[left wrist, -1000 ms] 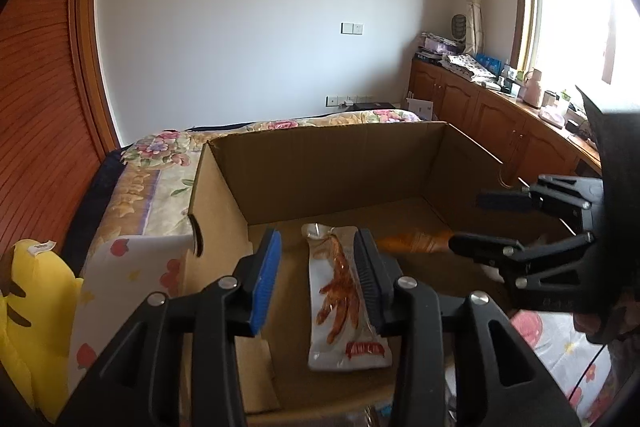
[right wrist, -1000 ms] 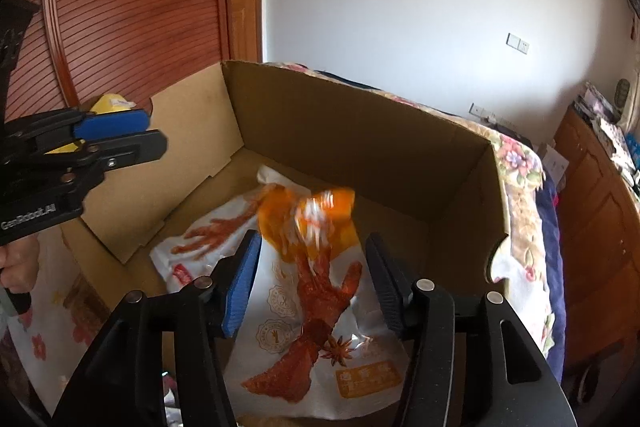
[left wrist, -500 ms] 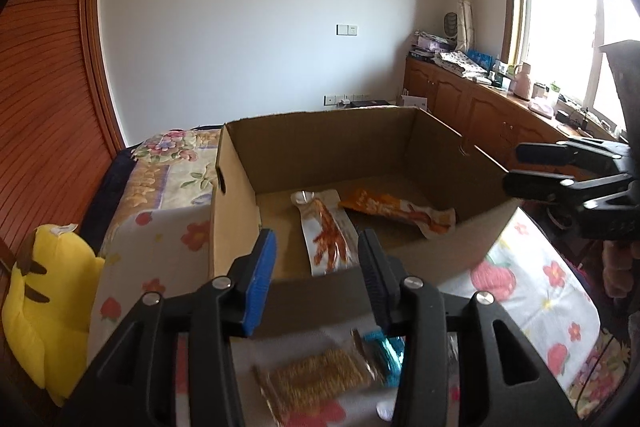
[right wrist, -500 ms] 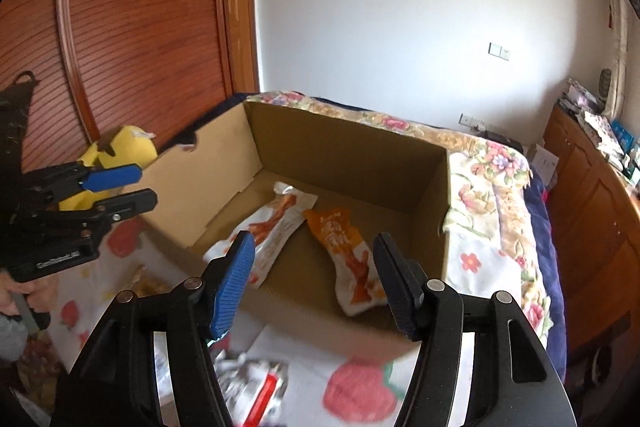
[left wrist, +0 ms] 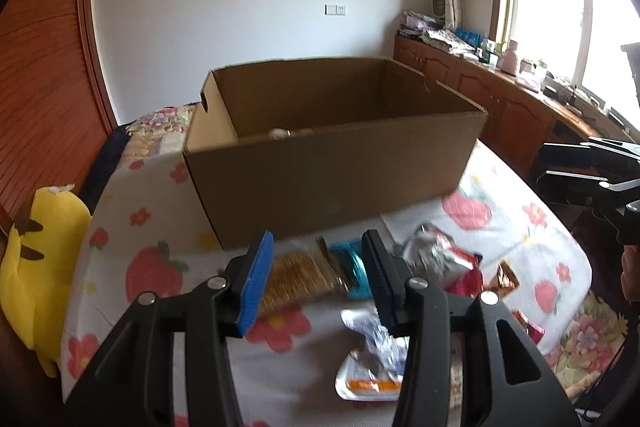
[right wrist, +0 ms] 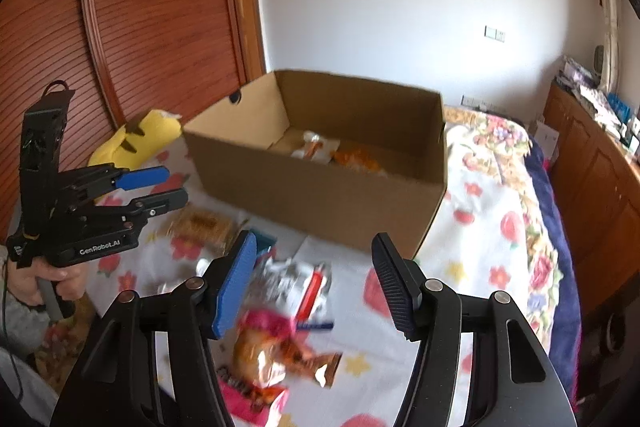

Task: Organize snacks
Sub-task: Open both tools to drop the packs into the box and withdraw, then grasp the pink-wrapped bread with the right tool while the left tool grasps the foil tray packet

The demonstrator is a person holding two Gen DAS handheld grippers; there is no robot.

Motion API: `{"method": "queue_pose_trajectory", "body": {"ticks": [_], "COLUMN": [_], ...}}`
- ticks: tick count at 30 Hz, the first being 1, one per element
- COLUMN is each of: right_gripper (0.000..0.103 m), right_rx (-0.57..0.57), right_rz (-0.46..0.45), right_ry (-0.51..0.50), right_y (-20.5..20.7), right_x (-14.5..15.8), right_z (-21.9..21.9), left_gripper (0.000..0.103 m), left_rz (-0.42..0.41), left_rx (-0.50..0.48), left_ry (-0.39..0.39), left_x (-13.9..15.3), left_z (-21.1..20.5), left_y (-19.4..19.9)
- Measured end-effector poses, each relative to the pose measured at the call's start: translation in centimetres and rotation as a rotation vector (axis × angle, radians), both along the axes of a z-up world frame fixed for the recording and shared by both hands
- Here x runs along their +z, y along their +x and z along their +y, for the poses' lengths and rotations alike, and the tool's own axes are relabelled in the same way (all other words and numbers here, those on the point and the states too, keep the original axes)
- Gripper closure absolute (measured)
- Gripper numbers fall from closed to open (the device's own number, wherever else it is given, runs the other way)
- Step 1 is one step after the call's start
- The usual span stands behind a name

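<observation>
Both the left hand-held gripper and the right hand-held gripper hung open and empty, the left's jaws having just widened, over loose snack packets on the bed. Two packets lay inside the cardboard box. Likely between drops; next, close on another packet

Black tongs — one blue pad, one black ribbed, silver screws — other tongs lettered "GenRobot.AI".

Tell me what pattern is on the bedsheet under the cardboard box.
White bedsheet printed with red strawberries and small flowers, clearest in the left wrist view.
</observation>
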State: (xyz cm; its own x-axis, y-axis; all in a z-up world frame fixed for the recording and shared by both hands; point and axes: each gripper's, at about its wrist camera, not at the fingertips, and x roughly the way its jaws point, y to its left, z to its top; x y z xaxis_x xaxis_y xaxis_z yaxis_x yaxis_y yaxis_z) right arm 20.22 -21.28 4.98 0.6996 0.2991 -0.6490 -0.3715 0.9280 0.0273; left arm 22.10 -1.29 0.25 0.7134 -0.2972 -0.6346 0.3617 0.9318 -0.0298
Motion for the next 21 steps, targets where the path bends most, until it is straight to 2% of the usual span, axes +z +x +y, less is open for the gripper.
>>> {"method": "queue_pose_trajectory", "body": {"ticks": [11, 21], "right_gripper": [0.043, 0.045], "right_rx": [0.042, 0.063], "right_rz": [0.079, 0.137], "right_ry": [0.028, 0.045], "right_y": [-3.7, -4.5], "right_x": [-4.6, -7.9], "right_z": [1.0, 1.9], "left_gripper": [0.056, 0.055], "left_rz": [0.058, 0.118], "left_rx": [-0.02, -0.021], "left_ry": [0.007, 0.012], "left_x": [-3.8, -6.1], "left_z": [-1.0, -1.5], "left_y": [-3.2, -4.3]}}
